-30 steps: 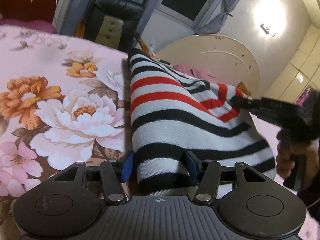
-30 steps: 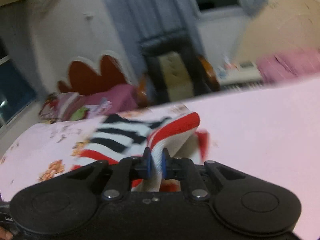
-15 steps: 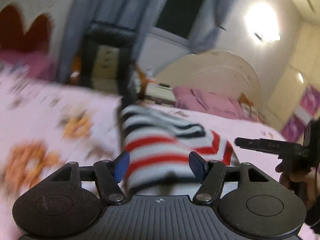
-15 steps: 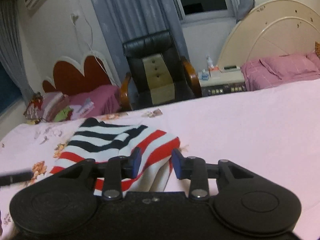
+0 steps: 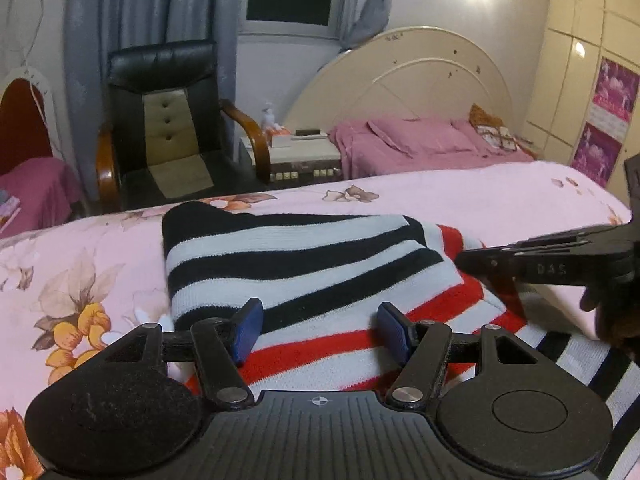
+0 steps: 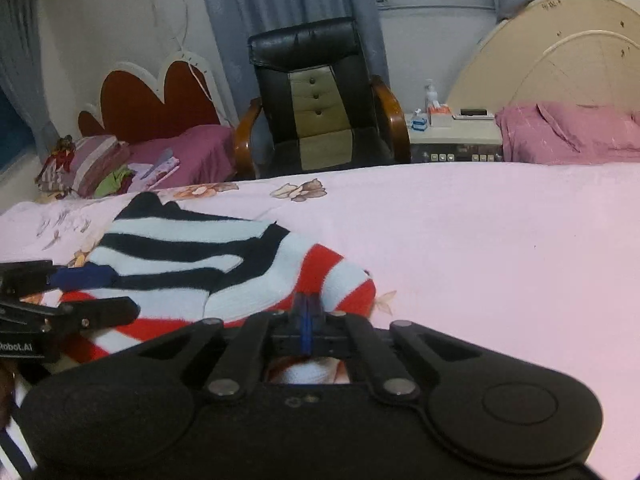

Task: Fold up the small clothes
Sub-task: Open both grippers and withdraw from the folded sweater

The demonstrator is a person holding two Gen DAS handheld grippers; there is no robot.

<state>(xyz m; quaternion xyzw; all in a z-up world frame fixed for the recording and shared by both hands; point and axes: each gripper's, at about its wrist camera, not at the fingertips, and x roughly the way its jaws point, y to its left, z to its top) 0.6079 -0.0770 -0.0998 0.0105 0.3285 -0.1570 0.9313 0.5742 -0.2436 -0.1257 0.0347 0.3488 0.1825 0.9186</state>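
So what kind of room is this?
It looks like a bedroom. There's a bed with pink pillows and a cream headboard, a nightstand beside it, and a striped sweater lying on a flowery pink sheet.

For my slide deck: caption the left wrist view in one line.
Open left gripper hovers over a folded striped sweater on a floral bedsheet, right gripper at its edge.

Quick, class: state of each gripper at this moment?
Left gripper: open, fingers spread over the striped sweater, gripping nothing.
Right gripper: jaws closed together; no sweater fabric visibly between them.
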